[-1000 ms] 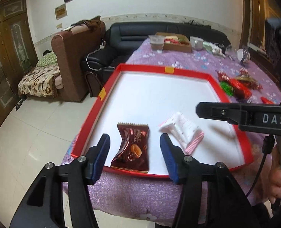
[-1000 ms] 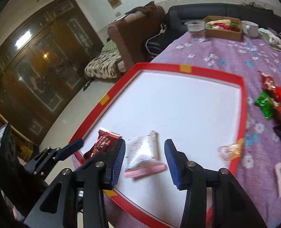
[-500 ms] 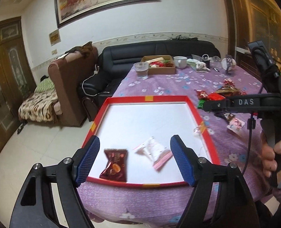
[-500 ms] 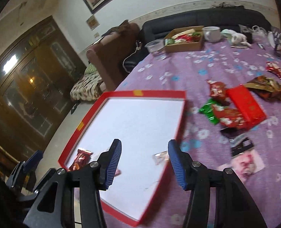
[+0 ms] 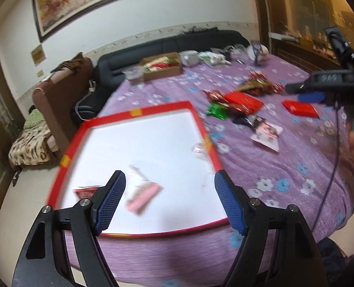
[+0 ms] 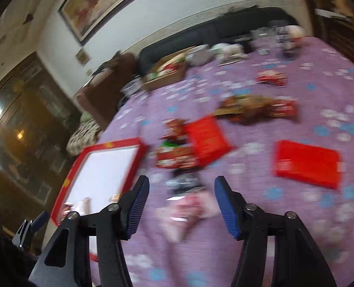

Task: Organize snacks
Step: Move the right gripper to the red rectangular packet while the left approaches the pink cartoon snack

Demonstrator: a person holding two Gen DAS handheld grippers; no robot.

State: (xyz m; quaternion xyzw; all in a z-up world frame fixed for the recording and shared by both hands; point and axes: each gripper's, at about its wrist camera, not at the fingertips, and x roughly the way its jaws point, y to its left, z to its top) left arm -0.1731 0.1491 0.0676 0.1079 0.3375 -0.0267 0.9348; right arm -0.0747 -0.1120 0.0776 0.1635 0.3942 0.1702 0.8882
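Note:
A red-rimmed white tray (image 5: 138, 113) lies on the purple tablecloth; it also shows in the right wrist view (image 6: 110, 144). In it lie a white and pink snack packet (image 5: 141, 192), a dark red packet (image 5: 86, 190) partly behind my left finger, and a small clear-wrapped sweet (image 5: 199, 148) at the right rim. My left gripper (image 5: 169, 201) is open and empty above the tray's near edge. My right gripper (image 6: 181, 205) is open and empty over a pink packet (image 6: 186, 212) on the cloth; it also shows in the left wrist view (image 5: 308, 93). Loose red packets (image 6: 208, 138), (image 6: 306, 163) lie beyond.
A pile of red, green and brown snacks (image 5: 234, 100) lies right of the tray. A cardboard box (image 5: 162, 65), a glass (image 5: 135, 76) and a bowl (image 5: 189, 57) stand at the table's far end. A black sofa (image 5: 153, 47) and brown armchair (image 5: 57, 95) stand behind.
Both grippers have swung right, away from the tray. The right gripper now hovers over the loose snacks on the cloth. The left gripper has opened wider and pulled back.

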